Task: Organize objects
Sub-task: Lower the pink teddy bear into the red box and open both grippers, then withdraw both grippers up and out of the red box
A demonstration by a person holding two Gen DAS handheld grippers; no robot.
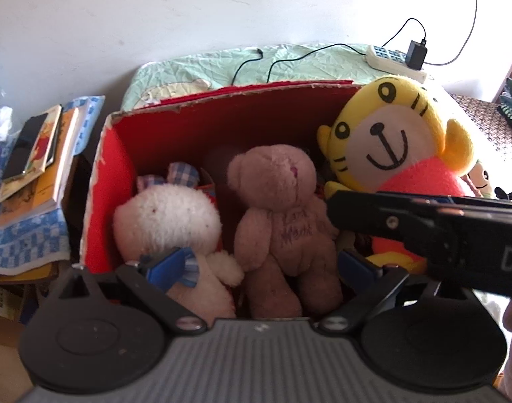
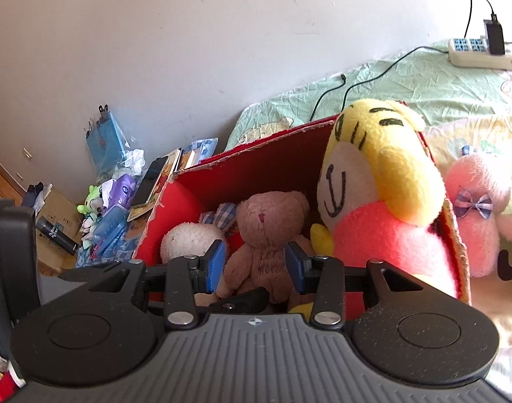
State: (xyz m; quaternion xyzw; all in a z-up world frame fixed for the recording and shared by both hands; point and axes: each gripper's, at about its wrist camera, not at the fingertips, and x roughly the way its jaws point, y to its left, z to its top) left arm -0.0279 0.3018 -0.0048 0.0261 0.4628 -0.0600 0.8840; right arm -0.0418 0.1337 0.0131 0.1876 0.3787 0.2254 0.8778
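A red cardboard box (image 1: pixel 239 121) (image 2: pixel 256 171) stands on the bed. In it lie a white plush (image 1: pixel 168 215) (image 2: pixel 189 238) and a brown teddy bear (image 1: pixel 283 201) (image 2: pixel 266 221). A big yellow tiger plush (image 1: pixel 390 141) (image 2: pixel 383 174) in a red top leans on the box's right side. My left gripper (image 1: pixel 262 265) hovers open over the box, its blue pads wide on either side of the bear's legs. My right gripper (image 2: pixel 256 265) is also open above the bear, holding nothing; its black body (image 1: pixel 423 231) crosses the left wrist view in front of the tiger.
A pink plush with a checked bow (image 2: pixel 474 215) lies on the bed right of the box. Books and a phone (image 1: pixel 38 154) are stacked left of it, beside bags and clutter (image 2: pixel 111 201). A power strip (image 1: pixel 390 57) (image 2: pixel 474 53) with cables sits behind.
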